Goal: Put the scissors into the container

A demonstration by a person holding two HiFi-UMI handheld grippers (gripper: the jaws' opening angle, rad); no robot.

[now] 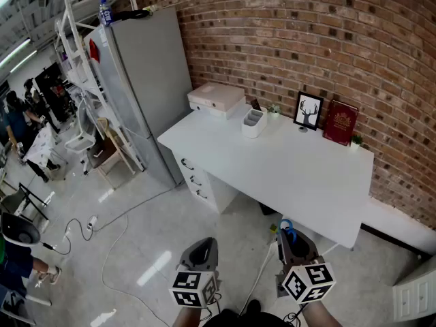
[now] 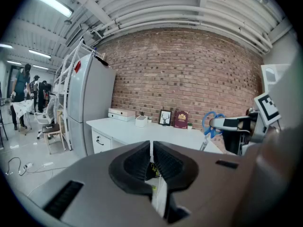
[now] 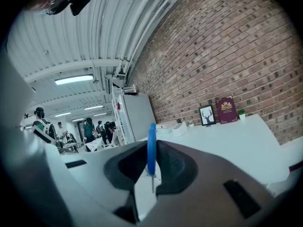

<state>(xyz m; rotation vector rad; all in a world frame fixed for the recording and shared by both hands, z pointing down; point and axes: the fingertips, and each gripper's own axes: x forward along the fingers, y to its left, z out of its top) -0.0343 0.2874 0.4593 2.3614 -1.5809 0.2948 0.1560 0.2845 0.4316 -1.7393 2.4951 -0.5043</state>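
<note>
Head view — scissors (image 1: 285, 225) in hand-held gripper (image 1: 289, 235)

Two grippers are being counted: the left gripper (image 1: 201, 252) and the right gripper (image 1: 291, 242). One pair of scissors (image 1: 286, 227) is being seen, along with one white container (image 1: 253, 122). One white desk (image 1: 306, 176) is being shown, and three drawer handles (image 1: 194, 180) are being counted on its front. Two stacked boxes (image 1: 216, 99), one framed picture (image 1: 308, 110), one red book (image 1: 340, 122) and two small plants (image 1: 274, 109) are being tallied. One tall grey fridge (image 1: 146, 80) and one bottle (image 1: 104, 11) are being seen.
</note>
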